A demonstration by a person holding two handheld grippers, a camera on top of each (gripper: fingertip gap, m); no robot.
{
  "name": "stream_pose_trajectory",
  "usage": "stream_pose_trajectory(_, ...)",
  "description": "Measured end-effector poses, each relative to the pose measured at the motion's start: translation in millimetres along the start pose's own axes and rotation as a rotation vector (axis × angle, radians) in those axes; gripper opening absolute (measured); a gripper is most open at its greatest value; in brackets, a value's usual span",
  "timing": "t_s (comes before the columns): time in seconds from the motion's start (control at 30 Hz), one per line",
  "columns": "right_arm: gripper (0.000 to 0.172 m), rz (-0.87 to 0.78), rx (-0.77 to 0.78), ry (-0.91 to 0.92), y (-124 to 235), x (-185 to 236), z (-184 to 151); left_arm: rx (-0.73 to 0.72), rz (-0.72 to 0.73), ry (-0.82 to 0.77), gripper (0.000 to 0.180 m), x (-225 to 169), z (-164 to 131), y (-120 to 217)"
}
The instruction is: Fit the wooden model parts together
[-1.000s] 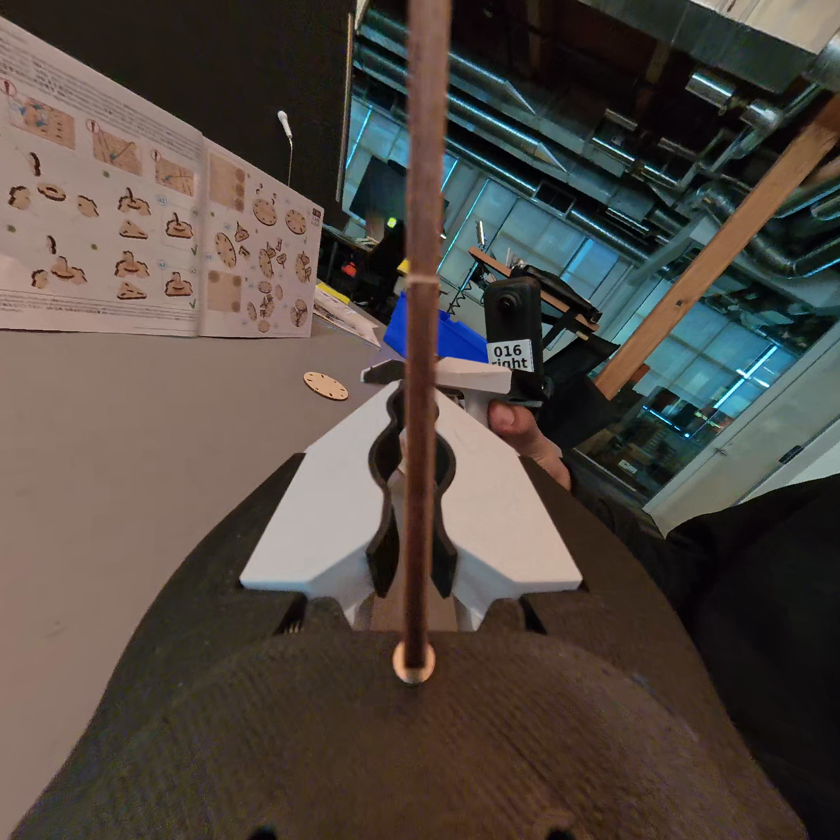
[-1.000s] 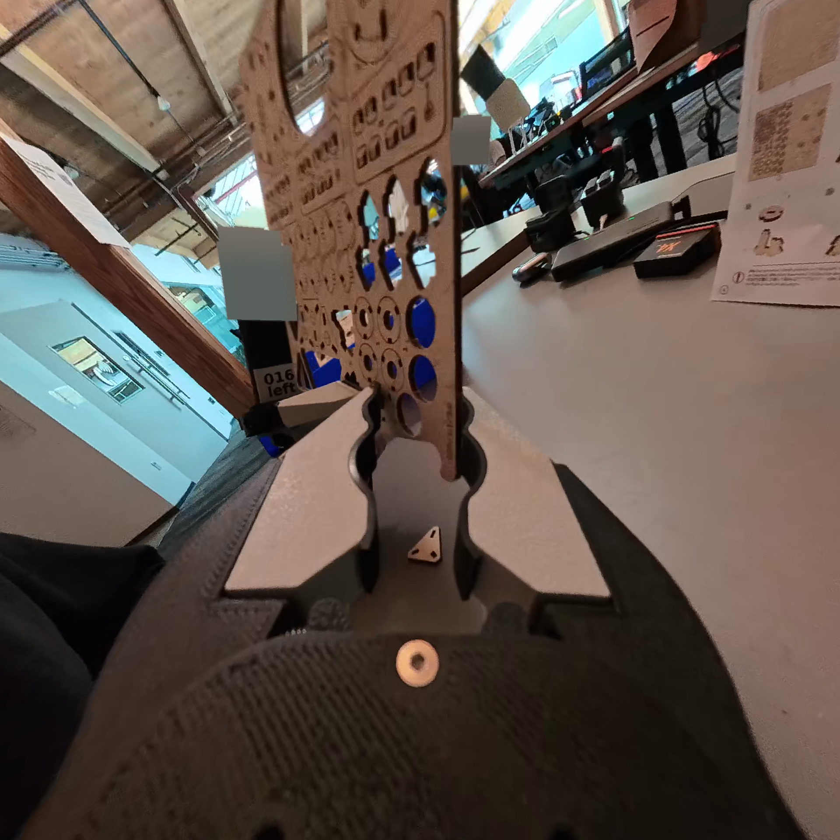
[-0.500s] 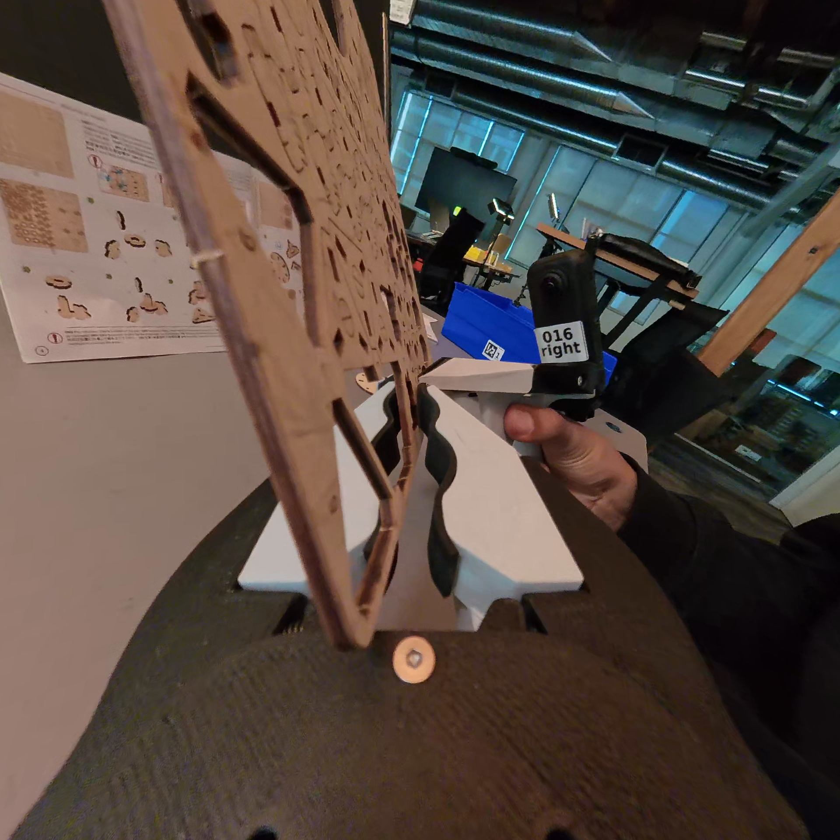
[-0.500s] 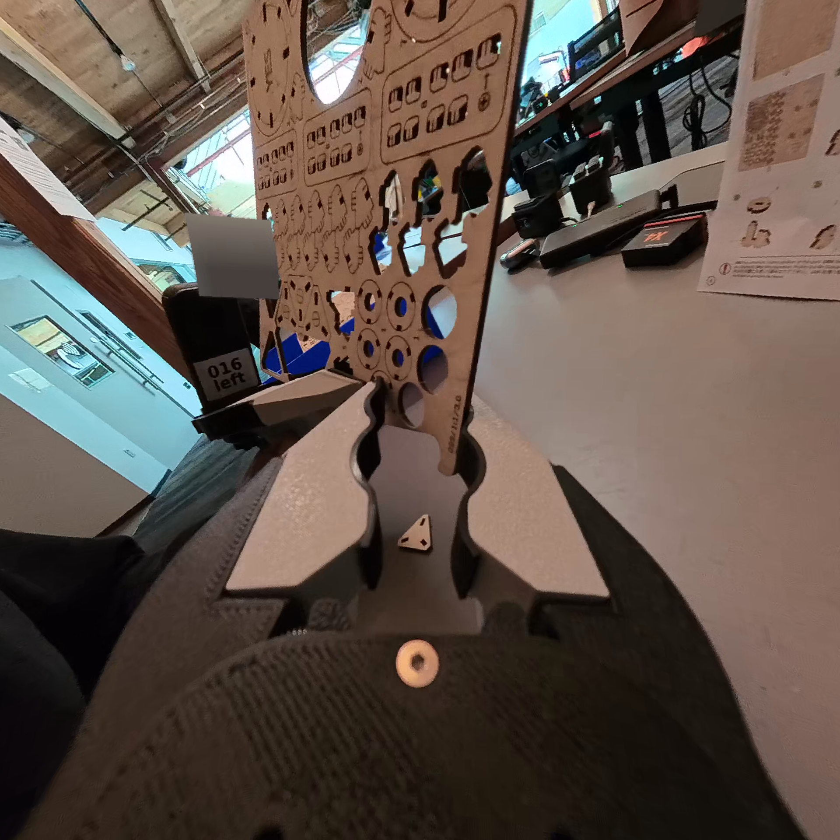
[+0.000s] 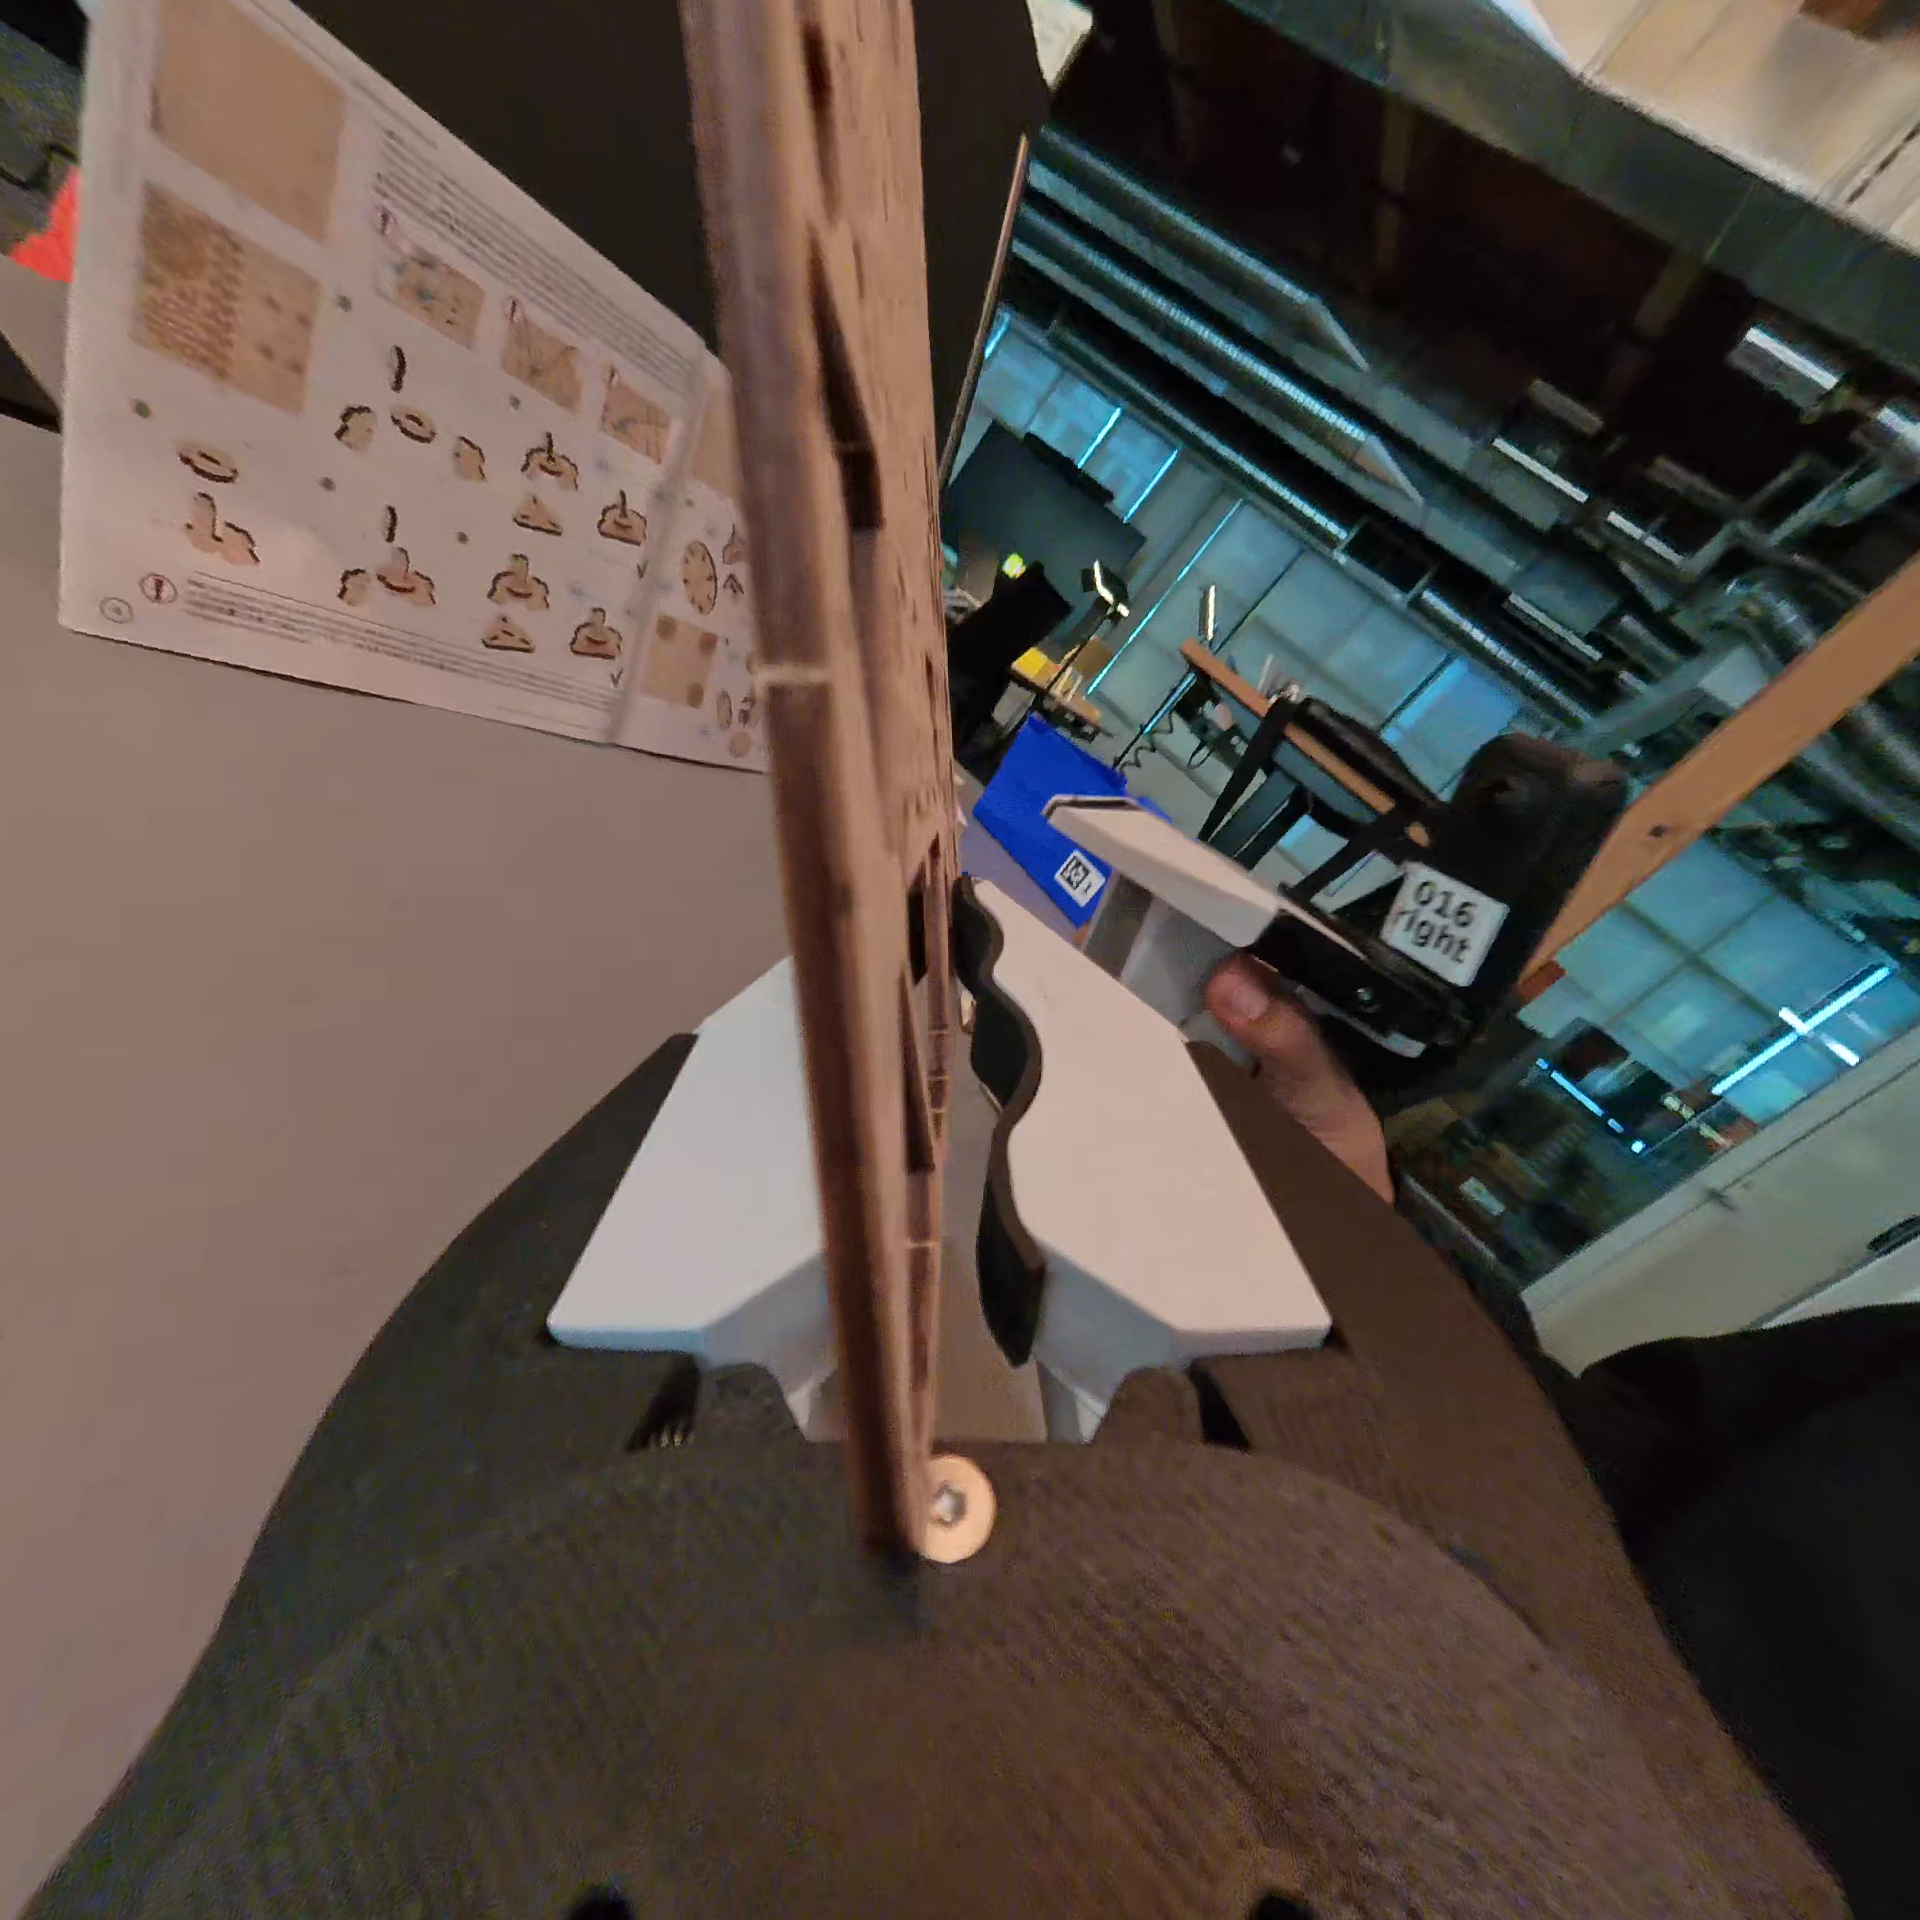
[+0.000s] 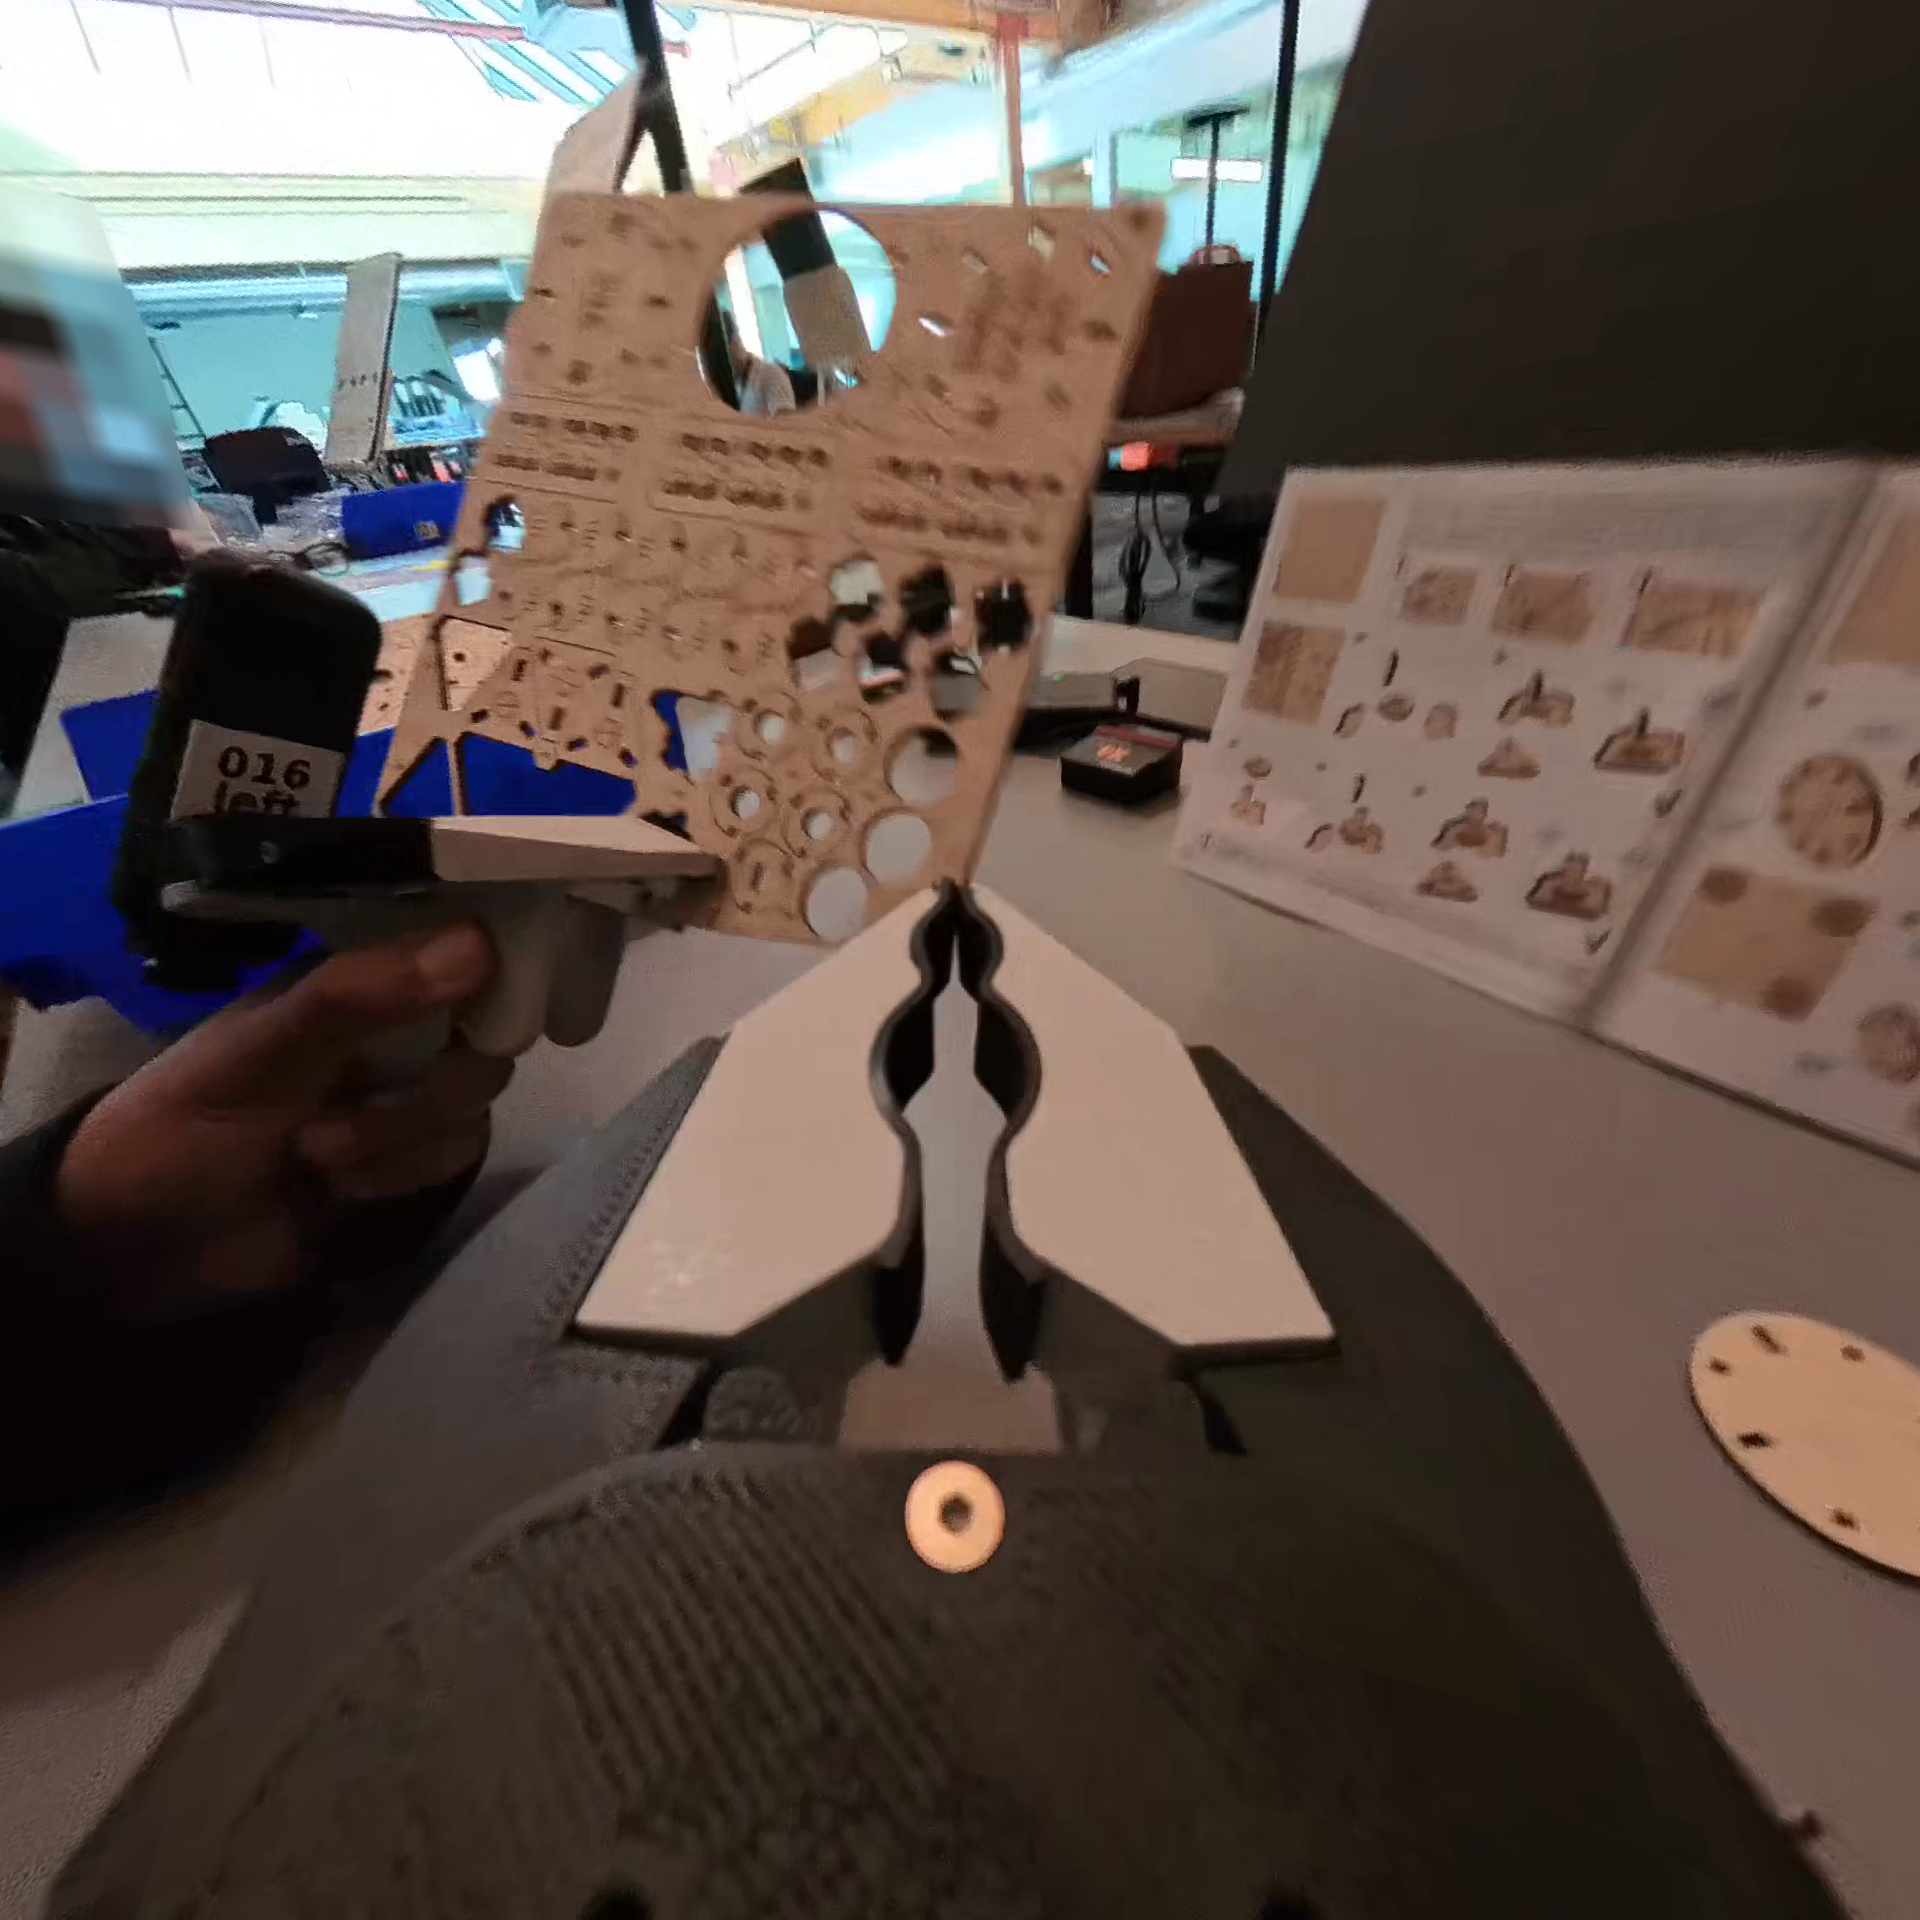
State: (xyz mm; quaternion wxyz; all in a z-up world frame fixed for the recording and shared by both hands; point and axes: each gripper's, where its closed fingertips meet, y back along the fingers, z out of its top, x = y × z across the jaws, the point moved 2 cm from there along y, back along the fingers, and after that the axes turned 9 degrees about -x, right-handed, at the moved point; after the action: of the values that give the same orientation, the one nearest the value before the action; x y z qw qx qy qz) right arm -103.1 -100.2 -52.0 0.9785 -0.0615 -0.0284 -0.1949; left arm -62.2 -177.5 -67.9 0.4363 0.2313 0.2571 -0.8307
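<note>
- Presently, left gripper (image 5: 940, 914): fingers pinch a thin wooden sheet (image 5: 831, 582) held upright and seen edge-on in its own view; the sheet's lower edge runs down between the fingers to the gripper body. Only the right-hand dark pad (image 5: 997, 1039) shows, just beside the sheet's face; the other finger is hidden behind the wood.
- Wooden sheet (image 6: 790, 582), seen from the right wrist view: light brown, laser-cut, with one large round hole near the top, many smaller round and shaped holes lower down, tilted slightly, raised above the table (image 6: 1299, 1060). The left gripper (image 6: 707, 883) grips it at its lower left edge, a hand (image 6: 260, 1081) around the handle.
- Right gripper (image 6: 948, 914): fingers pressed together at the tips, nothing between them; the tips sit just below the sheet's lower right corner, apart from it.
- Instruction leaflet (image 6: 1579, 748): open, white with pictures of wooden parts, lying on the table to the right.
- Round wooden disc (image 6: 1808, 1434): flat on the table, with small slots near its rim, beside the right gripper's body.
- Blue bin (image 6: 62, 873): behind the left gripper.
- Small black box (image 6: 1122, 764): on the table beyond the sheet.
</note>
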Motion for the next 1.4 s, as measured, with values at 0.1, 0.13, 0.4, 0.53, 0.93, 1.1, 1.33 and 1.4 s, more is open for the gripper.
stream_pose_trajectory(0.1,0.0,0.06,0.05,0.124,-5.6,23.9,-3.0,0.021,0.01,-0.034,0.003,-1.3,-3.3,-1.6)
stream_pose_trajectory(0.13,0.0,0.072,0.067,0.167,-7.6,30.2,-4.6,0.023,0.015,-0.046,0.002,-1.2,-3.1,-1.5)
stream_pose_trajectory(0.4,0.0,0.041,0.035,0.318,-18.5,52.3,3.8,-0.008,-0.088,-0.046,0.003,-21.8,-1.3,-4.1)
stream_pose_trajectory(0.53,0.0,0.045,0.135,0.24,-22.7,47.8,-12.7,-0.003,-0.038,-0.09,0.003,-15.7,2.2,-2.1)
stream_pose_trajectory(0.93,0.0,0.029,0.073,0.506,-19.1,49.9,-17.5,0.006,-0.058,0.037,0.002,-9.8,-5.1,-3.2)
stream_pose_trajectory(1.1,0.043,-0.048,0.115,1.032,-20.4,49.5,-30.7,-0.011,-0.059,0.131,0.001,-1.9,-3.3,-0.4)
stream_pose_trajectory(1.33,0.031,-0.1,0.175,1.464,-27.4,47.3,-43.0,0.013,-0.066,0.185,0.004,-1.6,-10.1,-2.6)
stream_pose_trajectory(1.4,0.021,-0.106,0.138,1.572,-27.5,48.3,-39.2,0.006,-0.078,0.225,0.003,-1.0,-10.2,-2.3)
